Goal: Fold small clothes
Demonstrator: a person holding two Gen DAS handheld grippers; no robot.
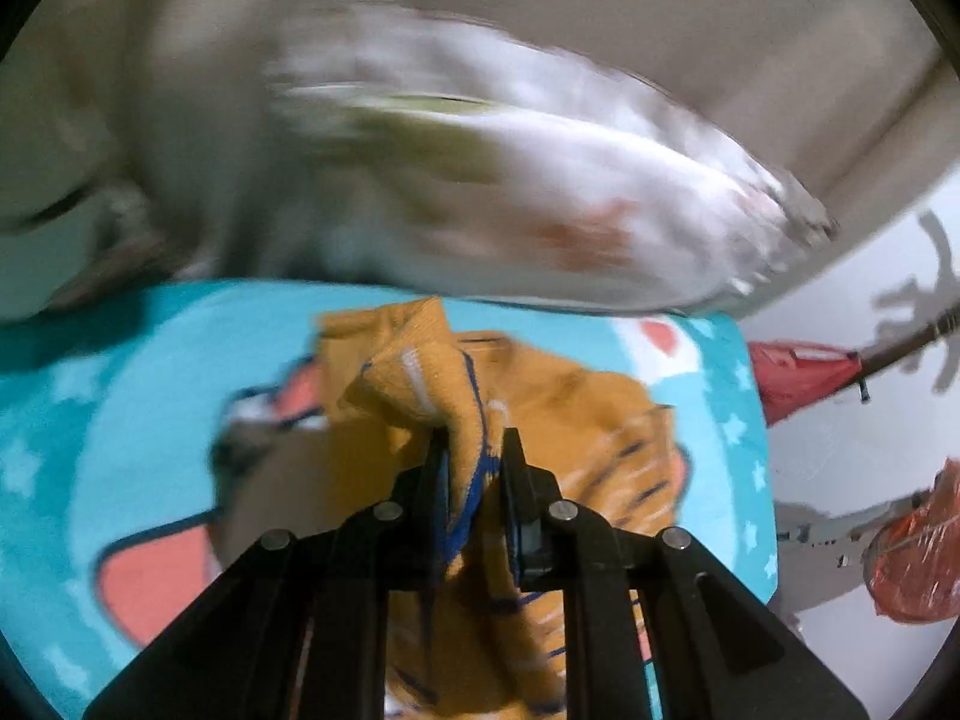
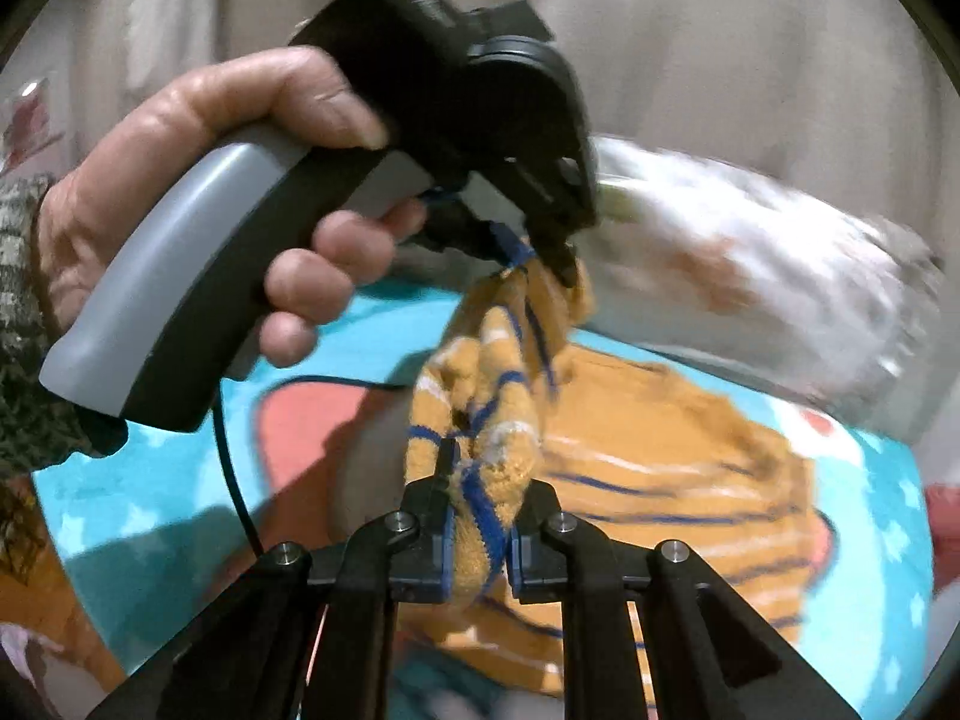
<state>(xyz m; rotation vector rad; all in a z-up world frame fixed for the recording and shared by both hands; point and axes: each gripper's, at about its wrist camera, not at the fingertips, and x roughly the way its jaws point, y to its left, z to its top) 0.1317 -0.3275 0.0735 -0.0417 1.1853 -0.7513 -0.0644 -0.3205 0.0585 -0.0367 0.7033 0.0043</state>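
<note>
My left gripper (image 1: 471, 450) points down over the turquoise cartoon-print mat (image 1: 120, 372), its black fingers (image 1: 516, 468) pinched narrow on a bunched fold of the mustard-orange knitted garment with blue and white stripes (image 1: 588, 414). From the right wrist view I see my left hand (image 2: 198, 180) wrapped round that gripper's grey-and-black handle, tilted down to the right. My right gripper (image 2: 480, 516) is clamped narrow on another raised fold. The rest of the garment lies on the mat, just beside a blurred white bundle of cloth (image 1: 540, 180).
</note>
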